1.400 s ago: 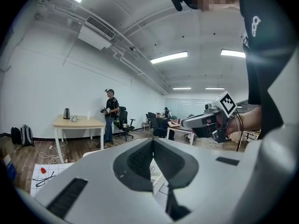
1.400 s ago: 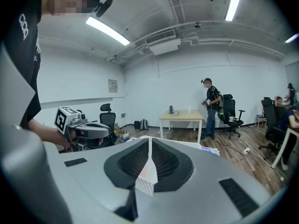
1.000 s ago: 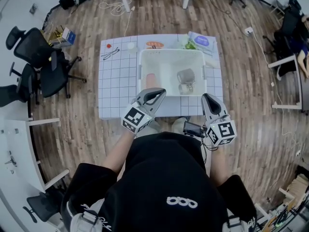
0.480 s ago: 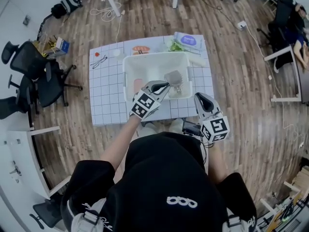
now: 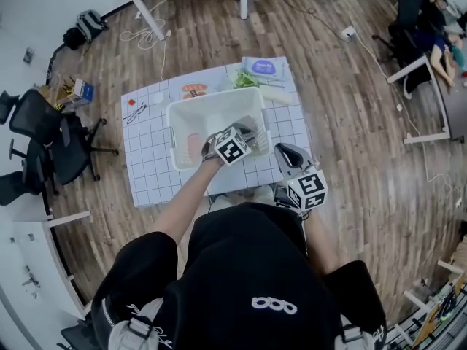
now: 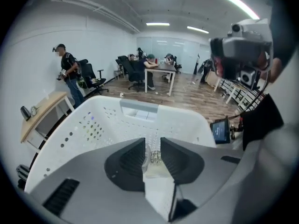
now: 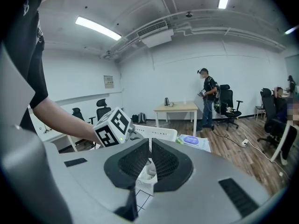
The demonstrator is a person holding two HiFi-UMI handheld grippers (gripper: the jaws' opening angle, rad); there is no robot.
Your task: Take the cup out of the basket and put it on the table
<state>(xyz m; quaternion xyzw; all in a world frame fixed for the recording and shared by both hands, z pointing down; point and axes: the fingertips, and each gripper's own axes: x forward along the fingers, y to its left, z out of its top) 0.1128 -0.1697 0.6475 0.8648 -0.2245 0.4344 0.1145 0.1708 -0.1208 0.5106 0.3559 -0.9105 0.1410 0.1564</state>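
A white basket (image 5: 191, 112) stands on the gridded table (image 5: 146, 170). My left gripper (image 5: 246, 133) reaches down into the basket's right half, over a clear ribbed glass cup (image 5: 255, 127) that it partly hides. In the left gripper view, the jaws of that gripper (image 6: 152, 148) are opening; the cup (image 6: 154, 157) shows in the narrow gap between them, with the basket wall (image 6: 93, 120) beyond. My right gripper (image 5: 281, 150) hangs shut and empty at the table's near right edge. From the right gripper (image 7: 150, 155) I see the basket (image 7: 156, 133) and the left gripper's marker cube (image 7: 113, 126).
A pink item (image 5: 193, 144) lies in the basket's left half. Along the table's far edge lie a blue-white packet (image 5: 261, 67), something green (image 5: 244, 80), an orange item (image 5: 193, 90) and glasses (image 5: 136, 111). Office chairs (image 5: 44, 141) stand to the left. A person (image 6: 68, 73) stands by a desk.
My left gripper has moved forward from the basket's near rim into the basket, down over the cup. The right gripper has stayed near the table's front edge. The head view has shifted.
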